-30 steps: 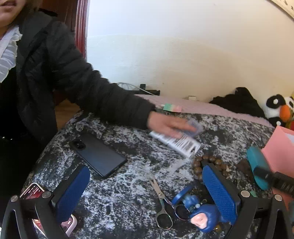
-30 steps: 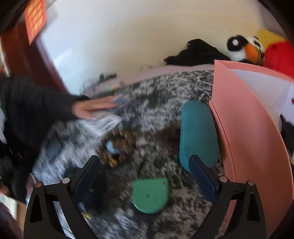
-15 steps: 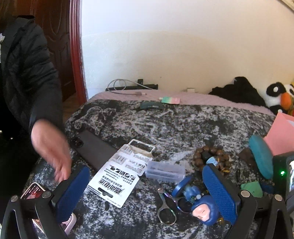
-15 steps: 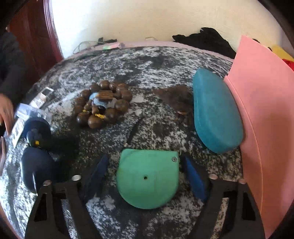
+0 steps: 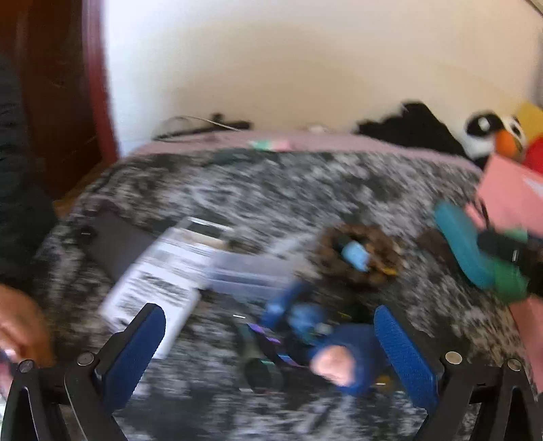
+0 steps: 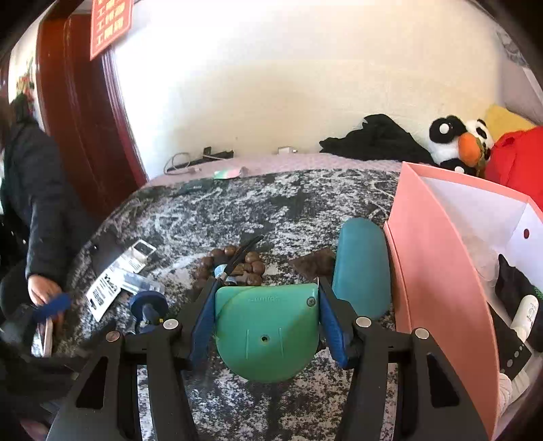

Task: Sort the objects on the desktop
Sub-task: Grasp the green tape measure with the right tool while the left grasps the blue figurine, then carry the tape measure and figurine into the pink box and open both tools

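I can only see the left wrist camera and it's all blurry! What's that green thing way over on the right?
Observer: In the right wrist view it is sharp: a flat green case with one rounded end. It sits between the right gripper's pads, whose jaws are closing on it.
Operator: Ooh! What's hiding inside the pink box?
Observer: A white bottle lies in there beside something black.
Operator: Is anything on the wall?
Observer: Yes, a red sign with yellow writing hangs up by the door frame.
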`<state>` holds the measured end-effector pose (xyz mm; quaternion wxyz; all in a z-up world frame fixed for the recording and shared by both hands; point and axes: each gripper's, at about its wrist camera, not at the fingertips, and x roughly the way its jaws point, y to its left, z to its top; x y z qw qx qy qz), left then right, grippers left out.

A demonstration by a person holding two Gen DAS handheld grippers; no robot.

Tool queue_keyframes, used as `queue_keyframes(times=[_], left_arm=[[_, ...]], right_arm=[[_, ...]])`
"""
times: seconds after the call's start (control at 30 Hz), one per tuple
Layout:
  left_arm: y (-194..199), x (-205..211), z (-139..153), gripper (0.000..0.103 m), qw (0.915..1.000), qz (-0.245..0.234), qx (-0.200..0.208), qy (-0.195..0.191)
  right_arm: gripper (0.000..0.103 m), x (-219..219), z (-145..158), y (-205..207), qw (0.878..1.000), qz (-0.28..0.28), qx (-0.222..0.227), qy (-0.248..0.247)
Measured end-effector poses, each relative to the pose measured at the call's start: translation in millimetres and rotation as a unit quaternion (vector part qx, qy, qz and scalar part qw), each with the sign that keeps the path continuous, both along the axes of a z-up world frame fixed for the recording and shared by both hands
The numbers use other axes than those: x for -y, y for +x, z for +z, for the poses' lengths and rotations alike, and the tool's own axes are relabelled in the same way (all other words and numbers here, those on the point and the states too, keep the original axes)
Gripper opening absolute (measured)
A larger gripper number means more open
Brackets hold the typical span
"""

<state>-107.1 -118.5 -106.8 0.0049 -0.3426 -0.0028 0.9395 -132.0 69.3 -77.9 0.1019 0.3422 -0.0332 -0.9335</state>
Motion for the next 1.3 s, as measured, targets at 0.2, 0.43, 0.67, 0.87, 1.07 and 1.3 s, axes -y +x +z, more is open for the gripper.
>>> queue_keyframes(times=[0.2,0.43,0.67,0.87,1.07,1.3], left_arm=[[-26,-46,-39,0.101,0.9984,-0.019,0.052,-0.009],[-29,-41,-45,0.057,0.997,-0.022,0.055,0.049],[13,-38,25,0.057,0.997,-0.045,-0.057,0.027],[27,-35,55,0.057,0.9925,-0.059,-0.097,0.046],[35,-67,64,0.057,0.9888,-0.093,-0.113,0.026],[42,-149,95,0.057,0.9617,-0.223,-0.148,0.059]], right_arm=[[0.059,-12,7,3,1.0,-0.002,0.003,-0.016],[0.059,-16,20,10,0.999,0.0,-0.014,-0.031],[0.059,-16,39,27,0.998,0.0,-0.049,-0.029],[0.059,-25,58,48,0.997,-0.004,-0.077,-0.026],[0.059,-60,84,73,0.994,-0.029,-0.106,-0.028],[0.059,-153,104,97,0.981,-0.129,-0.135,-0.054]])
